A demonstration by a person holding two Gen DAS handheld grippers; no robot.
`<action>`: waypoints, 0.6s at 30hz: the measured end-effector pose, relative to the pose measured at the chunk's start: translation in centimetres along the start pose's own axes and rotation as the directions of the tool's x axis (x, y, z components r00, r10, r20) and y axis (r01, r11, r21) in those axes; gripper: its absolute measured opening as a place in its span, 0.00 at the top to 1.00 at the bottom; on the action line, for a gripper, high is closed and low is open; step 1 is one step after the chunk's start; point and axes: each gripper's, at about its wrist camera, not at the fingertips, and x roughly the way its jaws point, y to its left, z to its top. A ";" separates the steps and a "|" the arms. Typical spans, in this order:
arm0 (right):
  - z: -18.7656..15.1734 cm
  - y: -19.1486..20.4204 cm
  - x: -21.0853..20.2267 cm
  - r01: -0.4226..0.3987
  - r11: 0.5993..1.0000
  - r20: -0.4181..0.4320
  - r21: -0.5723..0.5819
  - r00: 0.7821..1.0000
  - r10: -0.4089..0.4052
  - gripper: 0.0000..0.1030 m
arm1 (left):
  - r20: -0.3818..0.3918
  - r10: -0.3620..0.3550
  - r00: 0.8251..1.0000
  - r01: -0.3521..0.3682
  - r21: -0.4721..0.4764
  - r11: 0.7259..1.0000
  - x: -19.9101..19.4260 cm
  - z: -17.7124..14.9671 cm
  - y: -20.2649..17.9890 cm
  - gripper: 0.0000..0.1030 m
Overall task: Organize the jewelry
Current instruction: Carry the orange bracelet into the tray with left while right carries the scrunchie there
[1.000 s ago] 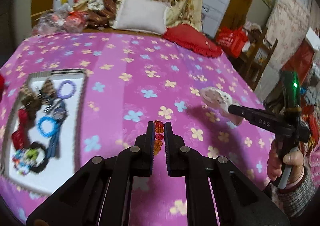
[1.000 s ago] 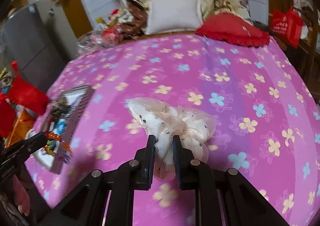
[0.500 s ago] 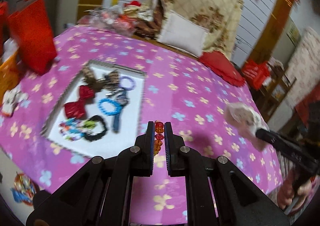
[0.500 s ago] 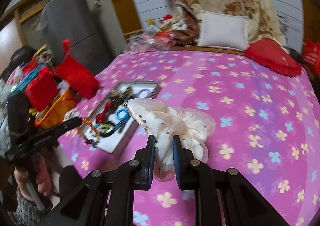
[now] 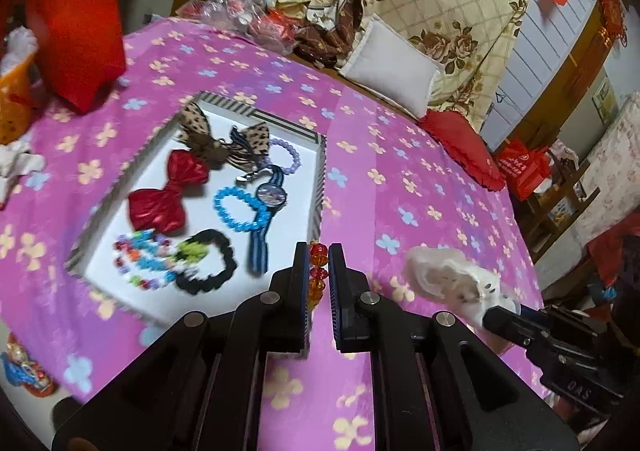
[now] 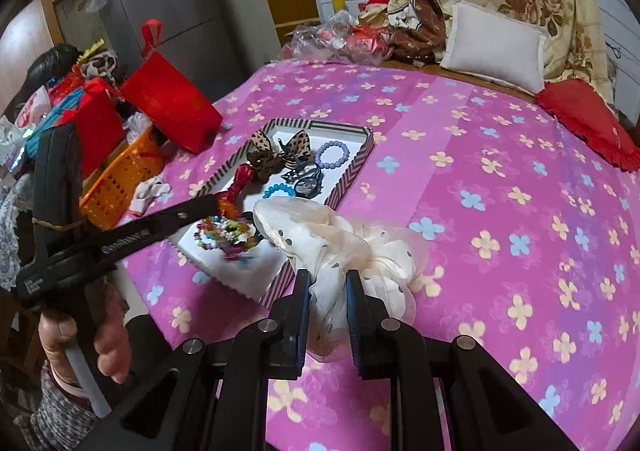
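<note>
My left gripper [image 5: 319,253] is shut on a string of orange and red beads [image 5: 317,271], held just past the near right corner of the striped-rim tray [image 5: 322,179]. In the right wrist view the left gripper [image 6: 216,206] hangs over the tray's near end with the beads [image 6: 229,207]. My right gripper [image 6: 327,280] is shut on a white dotted scrunchie [image 6: 348,243], above the bedspread beside the tray [image 6: 358,165]. From the left wrist view the scrunchie [image 5: 444,275] shows at the right. The tray holds a red bow [image 5: 166,193], a blue bracelet [image 5: 240,209], a watch [image 5: 273,193] and a black scrunchie [image 5: 210,263].
The tray lies on a pink flowered bedspread [image 6: 500,179] near its left edge. A red bag [image 6: 172,107] and an orange basket [image 6: 120,179] stand off that edge. A white pillow [image 6: 496,51] and a red cushion [image 6: 588,123] lie at the far side.
Both grippers have swung left toward the tray, each carrying its item. The tray has shifted from the views' left edge toward the middle. Both grips are unchanged.
</note>
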 end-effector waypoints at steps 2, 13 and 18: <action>1.0 0.3 1.1 0.009 1.000 -0.013 0.001 1.000 -0.009 0.84 | -0.011 -0.014 1.000 0.014 -0.014 1.000 1.5 0.1 0.6 0.93; 8.3 5.1 11.0 0.036 0.996 -0.068 -0.087 0.997 -0.042 0.84 | -0.100 0.008 0.995 -0.012 -0.041 0.999 4.9 -2.1 6.0 0.92; 11.0 7.5 15.6 0.081 0.985 -0.088 -0.155 0.992 -0.095 0.84 | -0.159 -0.038 0.987 0.037 -0.009 0.999 5.9 -3.5 5.8 0.92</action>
